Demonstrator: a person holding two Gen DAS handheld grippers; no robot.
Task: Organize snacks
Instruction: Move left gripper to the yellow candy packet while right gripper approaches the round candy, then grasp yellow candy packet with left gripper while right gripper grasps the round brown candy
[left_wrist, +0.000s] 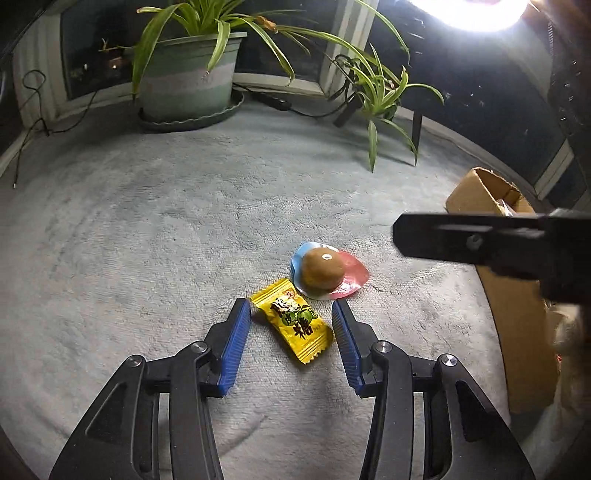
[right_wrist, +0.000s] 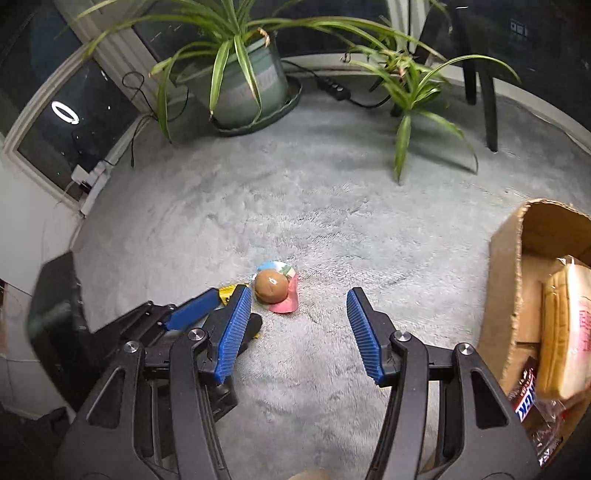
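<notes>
A yellow candy packet (left_wrist: 293, 322) lies on the grey carpet between the open blue fingers of my left gripper (left_wrist: 291, 308), untouched. Just beyond it sits a brown dome-shaped jelly snack on a pink and blue wrapper (left_wrist: 325, 268), also in the right wrist view (right_wrist: 274, 286). My right gripper (right_wrist: 297, 293) is open and empty, above the carpet right of the snack. The left gripper (right_wrist: 225, 293) shows in the right wrist view, hiding most of the yellow packet (right_wrist: 226, 291). A cardboard box (right_wrist: 511, 280) at right holds several snacks, including a Snickers bar (right_wrist: 526, 406).
A large potted spider plant (left_wrist: 188, 74) stands at the back, with a smaller plant (left_wrist: 384, 96) to its right. Cables and a power strip (right_wrist: 334, 86) run along the window wall. A black chair leg (right_wrist: 487, 103) stands back right. The box (left_wrist: 513, 302) sits right of both grippers.
</notes>
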